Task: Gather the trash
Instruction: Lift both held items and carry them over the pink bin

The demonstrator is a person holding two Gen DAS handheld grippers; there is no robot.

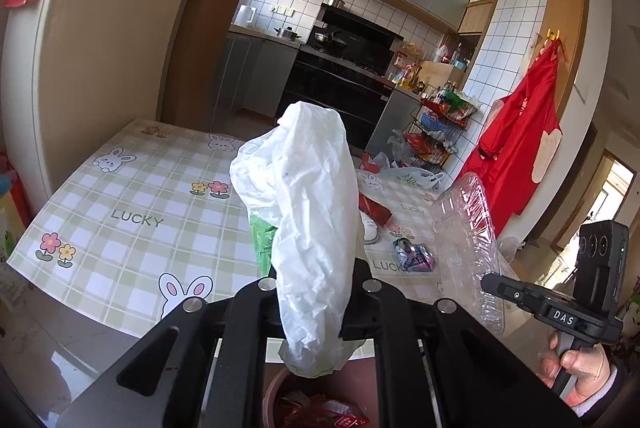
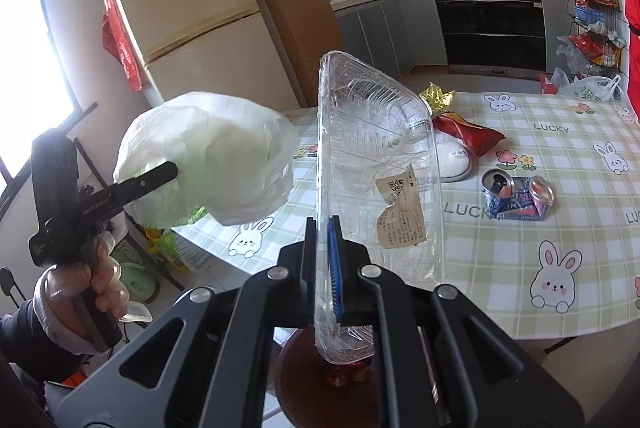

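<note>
My left gripper (image 1: pixel 316 288) is shut on a crumpled white plastic bag (image 1: pixel 308 212), held above the near table edge; it also shows in the right wrist view (image 2: pixel 212 156). My right gripper (image 2: pixel 322 256) is shut on the rim of a clear plastic tray (image 2: pixel 376 164) with a torn paper label, held upright; the tray also shows in the left wrist view (image 1: pixel 468 236). Below both grippers stands a dark red bin (image 1: pixel 276 388) holding red wrappers, also in the right wrist view (image 2: pixel 304 380). On the table lie a crushed can (image 2: pixel 518 198) and a red snack bag (image 2: pixel 468 134).
The table (image 1: pixel 132 196) has a green checked bunny cloth. A white round lid (image 2: pixel 456 160) and gold wrapper (image 2: pixel 438 98) lie near the snack bag. A fridge (image 1: pixel 100 68) stands left, a wire rack (image 1: pixel 440 128) and red apron (image 1: pixel 520 132) right. Bags sit on the floor.
</note>
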